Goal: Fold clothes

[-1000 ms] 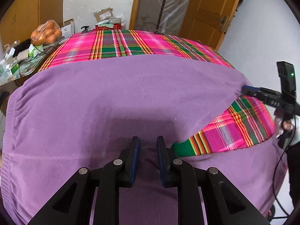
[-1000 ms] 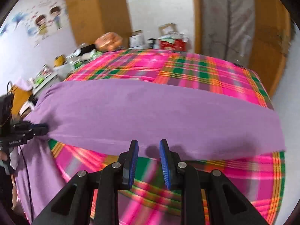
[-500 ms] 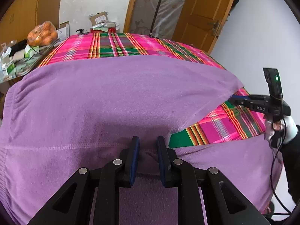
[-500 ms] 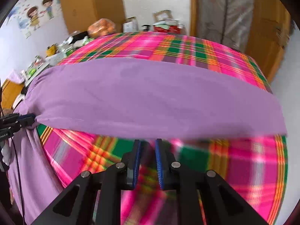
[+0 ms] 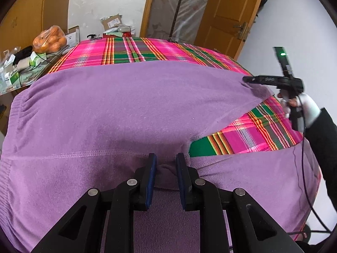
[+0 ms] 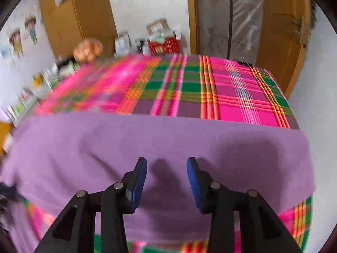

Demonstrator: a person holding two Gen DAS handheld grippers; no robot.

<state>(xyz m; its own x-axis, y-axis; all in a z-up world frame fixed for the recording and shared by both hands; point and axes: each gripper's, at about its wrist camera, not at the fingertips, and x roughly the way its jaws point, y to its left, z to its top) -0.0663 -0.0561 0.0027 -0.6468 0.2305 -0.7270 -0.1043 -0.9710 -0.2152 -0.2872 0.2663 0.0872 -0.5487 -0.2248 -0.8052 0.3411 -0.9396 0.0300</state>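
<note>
Both pictures are bright with soft daylight. The left wrist picture is sharp. The right wrist picture is smeared on its left side, where the plaid cloth [image 6: 231,97] and the wall stickers [image 6: 23,38] look streaky. A dark shadow of the right gripper [image 6: 166,176] falls on the purple garment [image 6: 189,139]. The pictures bulge like a fishbowl, with black corners.
</note>
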